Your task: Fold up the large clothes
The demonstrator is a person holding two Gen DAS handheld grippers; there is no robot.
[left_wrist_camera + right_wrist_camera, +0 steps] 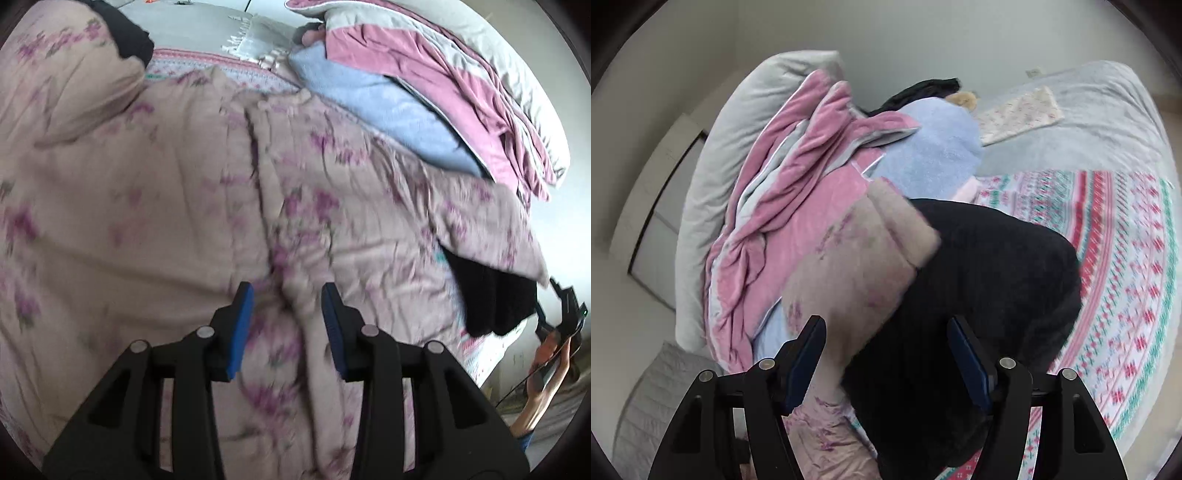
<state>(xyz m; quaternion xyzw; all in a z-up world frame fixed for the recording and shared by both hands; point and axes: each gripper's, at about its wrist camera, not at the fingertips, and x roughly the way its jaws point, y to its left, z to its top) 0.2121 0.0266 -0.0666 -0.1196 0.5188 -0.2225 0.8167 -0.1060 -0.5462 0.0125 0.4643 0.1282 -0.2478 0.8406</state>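
A large beige padded garment with purple flowers (184,192) lies spread over the bed, a vertical seam down its middle. It has a black lining (495,302) that shows at its right edge. My left gripper (287,314) is open just above the garment near the seam, holding nothing. In the right wrist view my right gripper (886,354) is open over the garment's black lining (979,288) and a beige flowered flap (857,258). The right gripper also shows in the left wrist view (561,314) at the bed's right edge.
A pile of pink-and-grey bedding (768,206) and a light blue blanket (931,155) lie beside the garment. A patterned red-and-green sheet (1126,266) covers the bed. A grey blanket (1089,110) and a small floral cloth (1019,114) lie farther off. A wall stands behind.
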